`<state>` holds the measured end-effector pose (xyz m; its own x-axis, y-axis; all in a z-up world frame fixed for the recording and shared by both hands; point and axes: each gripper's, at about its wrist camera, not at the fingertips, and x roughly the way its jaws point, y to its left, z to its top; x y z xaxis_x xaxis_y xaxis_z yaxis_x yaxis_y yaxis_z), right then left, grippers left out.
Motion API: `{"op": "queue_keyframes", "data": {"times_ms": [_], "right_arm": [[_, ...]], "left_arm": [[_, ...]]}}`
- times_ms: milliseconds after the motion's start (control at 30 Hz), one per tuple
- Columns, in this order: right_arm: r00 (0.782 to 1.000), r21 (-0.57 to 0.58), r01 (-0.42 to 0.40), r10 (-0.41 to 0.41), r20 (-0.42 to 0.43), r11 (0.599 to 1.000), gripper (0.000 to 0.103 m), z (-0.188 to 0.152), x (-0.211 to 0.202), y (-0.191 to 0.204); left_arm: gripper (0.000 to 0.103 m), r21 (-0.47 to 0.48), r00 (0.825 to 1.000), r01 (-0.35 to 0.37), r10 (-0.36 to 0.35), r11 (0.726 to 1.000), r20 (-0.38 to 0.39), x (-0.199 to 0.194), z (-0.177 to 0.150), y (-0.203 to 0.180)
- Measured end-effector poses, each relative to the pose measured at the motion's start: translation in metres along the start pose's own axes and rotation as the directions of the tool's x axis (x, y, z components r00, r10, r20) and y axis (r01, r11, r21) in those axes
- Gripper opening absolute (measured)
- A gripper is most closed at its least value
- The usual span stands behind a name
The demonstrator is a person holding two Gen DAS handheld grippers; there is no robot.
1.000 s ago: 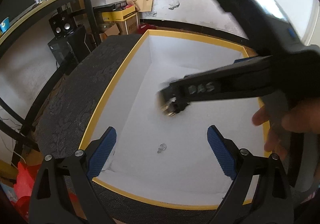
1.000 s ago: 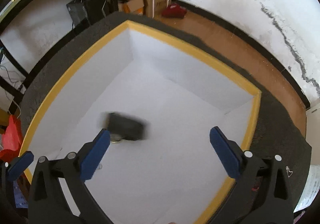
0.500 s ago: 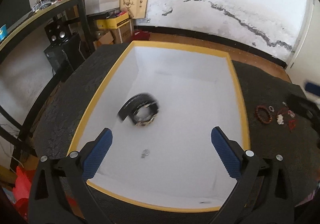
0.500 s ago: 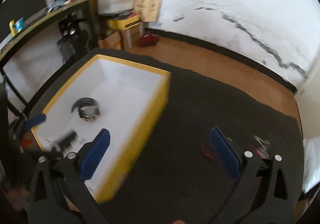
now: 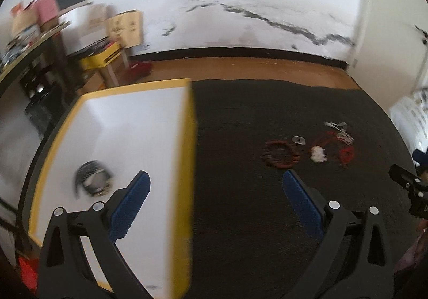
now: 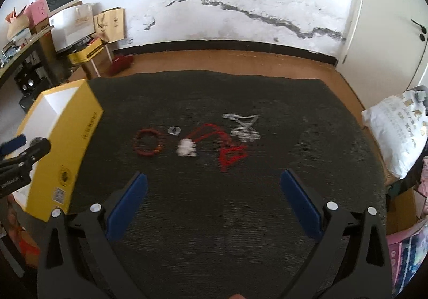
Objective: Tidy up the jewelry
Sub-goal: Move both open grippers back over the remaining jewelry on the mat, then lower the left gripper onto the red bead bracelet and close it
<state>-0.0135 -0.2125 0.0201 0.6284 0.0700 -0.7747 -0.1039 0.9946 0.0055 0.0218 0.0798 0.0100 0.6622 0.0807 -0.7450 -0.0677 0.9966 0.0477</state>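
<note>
Step in hand, as I read it: reach for the next loose piece of jewelry and carry it to the yellow box (image 6: 67, 138).

Right gripper (image 6: 214, 202): jaws spread wide, nothing between the blue pads. Left gripper (image 5: 216, 202): likewise wide open and empty, hanging over the box's right wall.

Layout on the dark surface (image 6: 214, 232): the pieces lie in a row ahead of the right gripper, apart from it. From the left: red bead bracelet (image 6: 148, 142), small silver ring (image 6: 174, 130), white pendant (image 6: 186, 148) on a red cord (image 6: 230, 153), silver chain (image 6: 243, 128) farthest back. Box stands left of the row. A dark watch-like band (image 5: 92, 178) already lies on its white floor, blurred.

To do it well, probably: take one piece at a time. Bracelet is nearest the box and the easiest bite; straddle one side of its loop. Cord and chain lie close together, so pinching either low risks dragging its neighbour.
</note>
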Motion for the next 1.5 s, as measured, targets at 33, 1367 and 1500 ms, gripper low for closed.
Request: {"op": "queue_keyframes", "data": {"times_ms": [33,1367,1500], "right_arm": [[1.000,0.001,0.009,-0.009,0.001,1.000,0.096,-0.002,0.001,-0.006],[0.998,0.037,-0.027,0.028,-0.048,0.999,0.096,-0.011,0.039,-0.071],[0.998,0.035,-0.036,0.038,-0.055,0.999,0.096,-0.007,0.043,-0.071]], "left_arm": [[0.097,0.020,1.000,0.007,-0.007,1.000,-0.003,0.006,0.001,-0.014],[0.096,0.053,0.988,0.013,-0.005,0.998,-0.154,0.143,0.007,-0.081],[0.096,-0.008,0.987,0.015,-0.016,1.000,-0.163,0.157,0.007,-0.071]]}}
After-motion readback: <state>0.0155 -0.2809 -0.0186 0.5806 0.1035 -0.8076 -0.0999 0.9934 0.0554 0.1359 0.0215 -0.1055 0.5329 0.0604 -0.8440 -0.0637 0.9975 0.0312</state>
